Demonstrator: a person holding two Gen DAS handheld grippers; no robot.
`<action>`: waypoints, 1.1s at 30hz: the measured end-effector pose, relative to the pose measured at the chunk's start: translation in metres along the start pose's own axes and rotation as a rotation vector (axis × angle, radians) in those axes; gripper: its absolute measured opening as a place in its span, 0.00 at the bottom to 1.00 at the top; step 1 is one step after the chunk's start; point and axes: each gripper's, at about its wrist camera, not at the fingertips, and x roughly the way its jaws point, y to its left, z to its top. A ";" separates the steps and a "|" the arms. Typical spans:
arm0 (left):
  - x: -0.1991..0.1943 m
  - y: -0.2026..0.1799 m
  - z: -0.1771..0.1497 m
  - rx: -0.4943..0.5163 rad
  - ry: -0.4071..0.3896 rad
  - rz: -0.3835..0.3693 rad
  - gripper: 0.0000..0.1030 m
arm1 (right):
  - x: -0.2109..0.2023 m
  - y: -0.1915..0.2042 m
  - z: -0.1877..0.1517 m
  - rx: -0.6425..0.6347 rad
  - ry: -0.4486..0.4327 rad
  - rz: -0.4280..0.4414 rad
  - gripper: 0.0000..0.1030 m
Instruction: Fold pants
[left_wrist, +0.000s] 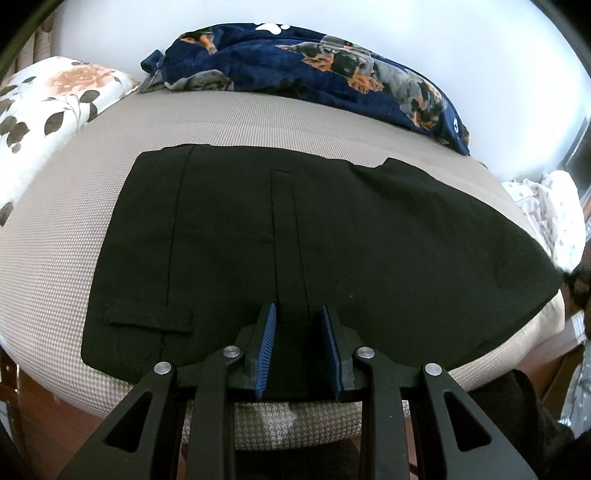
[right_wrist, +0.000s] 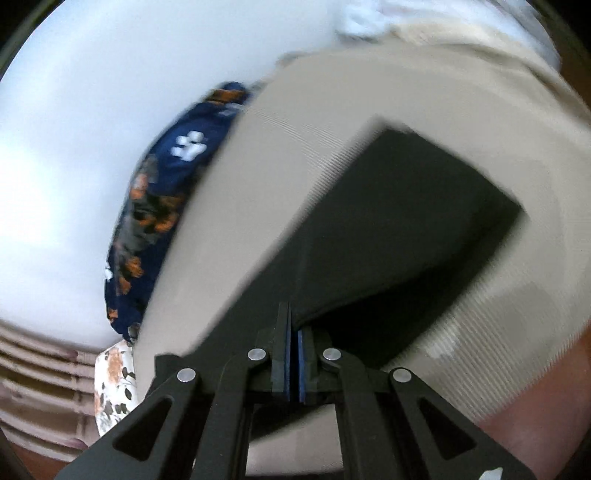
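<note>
The black pants (left_wrist: 332, 236) lie spread flat on a beige bed (left_wrist: 229, 118), with a belt loop and a pocket flap showing. My left gripper (left_wrist: 298, 314) stands at their near edge, pointing steeply down. Its blue pads (left_wrist: 267, 332) are a little apart, either side of the belt-loop strip, with flat cloth between them and nothing pinched. The right end of the pants is drawn out to a point at the right rim. In the blurred right wrist view my right gripper (right_wrist: 293, 325) is shut on an edge of the pants (right_wrist: 406, 221), which stretch away from it across the bed (right_wrist: 369, 92).
A navy blanket with a dog print (left_wrist: 314, 62) is heaped at the far side against a white wall. A floral pillow (left_wrist: 44, 107) lies at the left and pale spotted cloth (left_wrist: 554, 210) at the right. The bed's front edge drops to a reddish floor (left_wrist: 44, 417).
</note>
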 end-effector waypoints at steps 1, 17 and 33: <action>0.000 0.001 0.000 0.001 0.000 -0.001 0.27 | 0.003 -0.010 -0.004 0.030 -0.002 0.018 0.02; 0.001 -0.001 -0.001 0.028 0.000 0.005 0.28 | -0.001 -0.061 0.011 0.167 -0.113 0.173 0.09; 0.001 -0.002 -0.001 0.021 -0.002 0.011 0.29 | -0.002 -0.080 0.024 0.228 -0.062 0.253 0.03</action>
